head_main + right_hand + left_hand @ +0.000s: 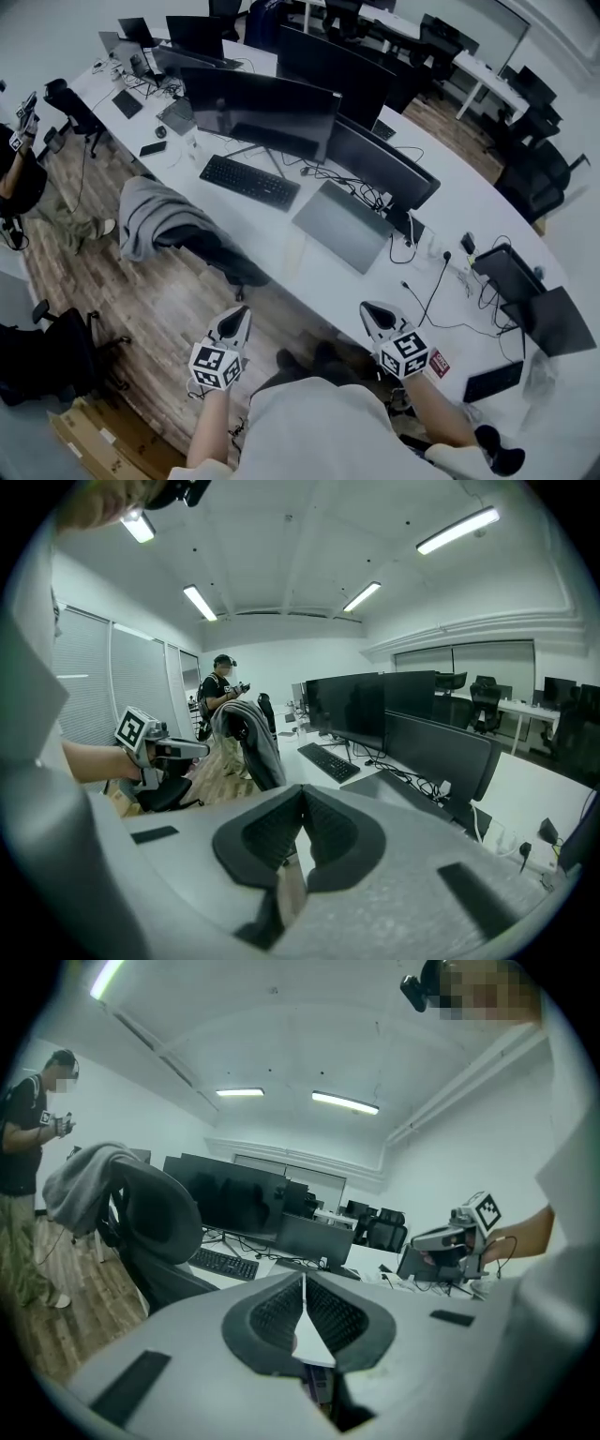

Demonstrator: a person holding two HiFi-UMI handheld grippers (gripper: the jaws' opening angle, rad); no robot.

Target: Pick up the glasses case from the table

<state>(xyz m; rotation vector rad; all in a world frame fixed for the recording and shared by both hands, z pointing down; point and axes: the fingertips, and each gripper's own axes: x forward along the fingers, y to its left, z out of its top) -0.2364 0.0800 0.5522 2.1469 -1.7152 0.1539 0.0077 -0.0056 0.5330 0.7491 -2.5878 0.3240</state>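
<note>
Both claws pinched shut, empty, at an office desk.
Ahead of the left gripper (pixel 241 316) and right gripper (pixel 371 310), a long white table (pixel 469 211) carries monitors (pixel 262 111) and a keyboard (pixel 248 181). Wood floor (pixel 178 300) lies below. I cannot tell where the glasses case is.

Item: glasses case. I cannot pick it out with certainty in any of my views. The likeliest candidate is a dark, flat oblong (pixel 494 380) seen only in the head view. It lies flat on the white bench (pixel 469 197) close to the near edge, with its long side tilted slightly up to the right. It sits just right of a small red tag (pixel 438 363) and is near my right gripper (pixel 367 307) but apart from it, so it is not held. It is too small to show whether it is open or closed.
</note>
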